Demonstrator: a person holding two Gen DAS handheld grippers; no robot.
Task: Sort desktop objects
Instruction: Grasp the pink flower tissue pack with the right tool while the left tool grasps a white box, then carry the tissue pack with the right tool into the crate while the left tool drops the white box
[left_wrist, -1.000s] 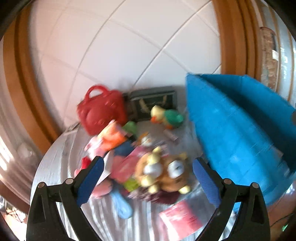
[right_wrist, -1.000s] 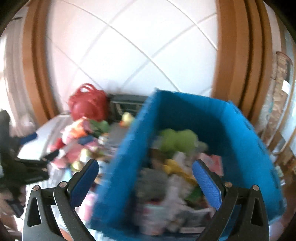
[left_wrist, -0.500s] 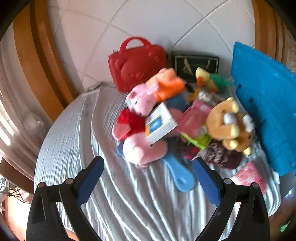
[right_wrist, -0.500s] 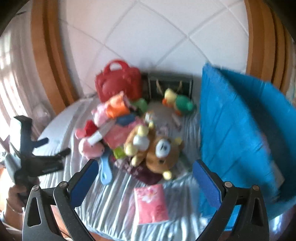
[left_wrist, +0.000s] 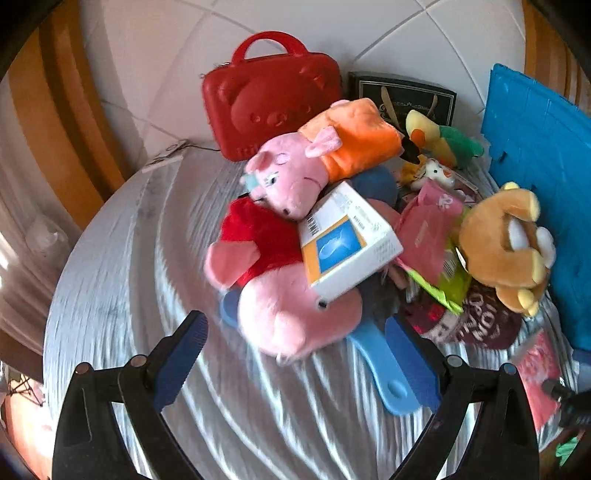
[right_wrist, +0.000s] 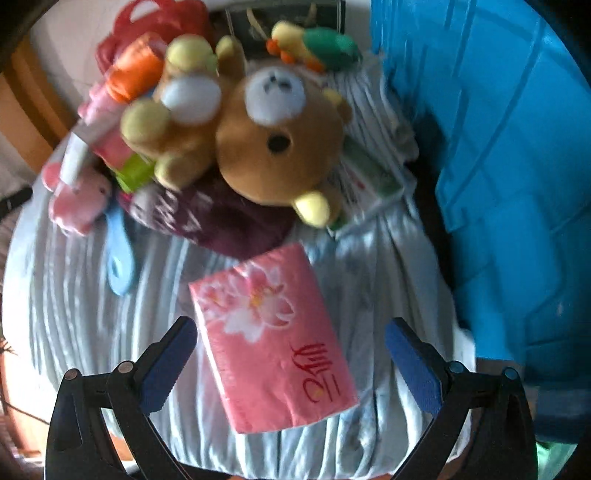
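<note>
A pile of toys lies on a table with a grey striped cloth (left_wrist: 110, 295). In the left wrist view my open left gripper (left_wrist: 295, 354) is just in front of a pink plush pig (left_wrist: 295, 317), with a white box (left_wrist: 347, 240) on top and a blue brush (left_wrist: 388, 369) by the right finger. In the right wrist view my open right gripper (right_wrist: 291, 362) straddles a pink tissue pack (right_wrist: 273, 339) without touching it. A brown plush bear (right_wrist: 273, 136) lies beyond the pack. The blue bin (right_wrist: 517, 184) stands at the right.
A red bear-faced case (left_wrist: 273, 96) and a dark framed box (left_wrist: 402, 96) stand at the back against the white tiled wall. A yellow-green duck toy (left_wrist: 443, 140), an orange plush (left_wrist: 354, 136) and a maroon pouch (right_wrist: 221, 218) lie in the pile. Wooden trim flanks the wall.
Both grippers have swung down and closer to the table. The left now faces the pink pig; the right has moved from over the bin to around the pink tissue pack.
</note>
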